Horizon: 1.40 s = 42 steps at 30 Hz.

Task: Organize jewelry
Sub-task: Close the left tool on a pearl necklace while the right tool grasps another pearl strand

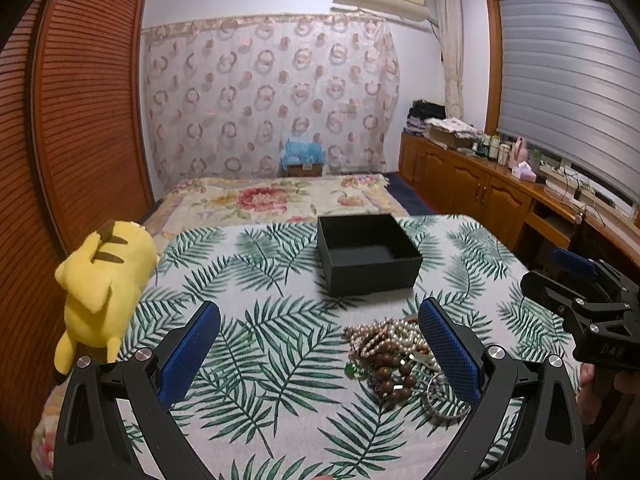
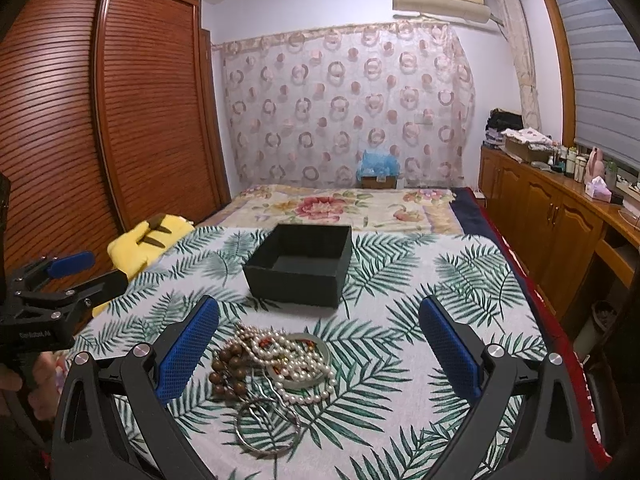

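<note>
A pile of jewelry [image 1: 390,350] lies on the leaf-print cloth: pearl strands, brown wooden beads, a green stone and silver bangles. In the right wrist view the pile [image 2: 280,364] sits low and left of centre. An open, empty black box [image 1: 368,254] stands behind it, also seen in the right wrist view [image 2: 300,264]. My left gripper [image 1: 320,344] is open and empty, its right finger beside the pile. My right gripper [image 2: 320,344] is open and empty above the cloth, the pile near its left finger. Each gripper shows at the other view's edge.
A yellow plush toy [image 1: 100,288] lies at the cloth's left edge. A flowered bed cover [image 1: 280,196] stretches behind the cloth. A wooden wardrobe [image 1: 80,100] stands left, and wooden cabinets [image 1: 480,184] with bottles run along the right under the window.
</note>
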Motion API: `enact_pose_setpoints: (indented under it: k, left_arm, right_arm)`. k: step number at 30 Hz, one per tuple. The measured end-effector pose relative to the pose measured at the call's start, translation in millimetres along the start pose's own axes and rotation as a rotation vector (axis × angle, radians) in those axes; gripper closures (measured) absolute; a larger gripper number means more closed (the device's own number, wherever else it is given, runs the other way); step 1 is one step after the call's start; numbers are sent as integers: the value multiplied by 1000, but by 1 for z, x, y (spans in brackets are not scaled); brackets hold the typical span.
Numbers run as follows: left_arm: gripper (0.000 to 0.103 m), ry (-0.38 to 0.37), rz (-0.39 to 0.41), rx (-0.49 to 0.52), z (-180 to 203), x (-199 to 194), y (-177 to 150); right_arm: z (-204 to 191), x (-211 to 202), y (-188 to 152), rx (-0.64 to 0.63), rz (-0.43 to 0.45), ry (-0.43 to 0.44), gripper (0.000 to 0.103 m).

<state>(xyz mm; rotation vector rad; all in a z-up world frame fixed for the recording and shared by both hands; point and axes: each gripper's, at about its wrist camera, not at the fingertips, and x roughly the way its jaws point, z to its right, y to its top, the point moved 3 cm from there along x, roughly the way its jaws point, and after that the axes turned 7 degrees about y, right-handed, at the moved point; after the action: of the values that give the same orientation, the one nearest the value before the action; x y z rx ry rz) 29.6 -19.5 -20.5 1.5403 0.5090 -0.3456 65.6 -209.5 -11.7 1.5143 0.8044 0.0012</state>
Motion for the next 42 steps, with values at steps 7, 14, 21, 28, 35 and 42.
enact_pose_setpoints:
  k: [7,14,21,28,35,42]
  left_arm:
    - [7,-17,-82,18,-8,29,-19]
    - [7,-35,-145,41,-8,52,-37]
    - [7,-59,-184,53,-6,64,-48]
    - [7,-80,-235,63,-7,85,-56]
    - [7,-72,-263,76,-10,99,-58]
    - [8,-115,-296,74,-11,111,-57]
  right_arm:
    - [15,17,-16,2,-45,27,2]
    - [28,35,-33,-15,-121,14,12]
    - [33,65,-58,-51,-271,64,43]
    - [33,93,-73,-68,-377,91,72]
    - [32,107,-78,-106,-442,88,72]
    - [42,110,-76,-149,-448,33,94]
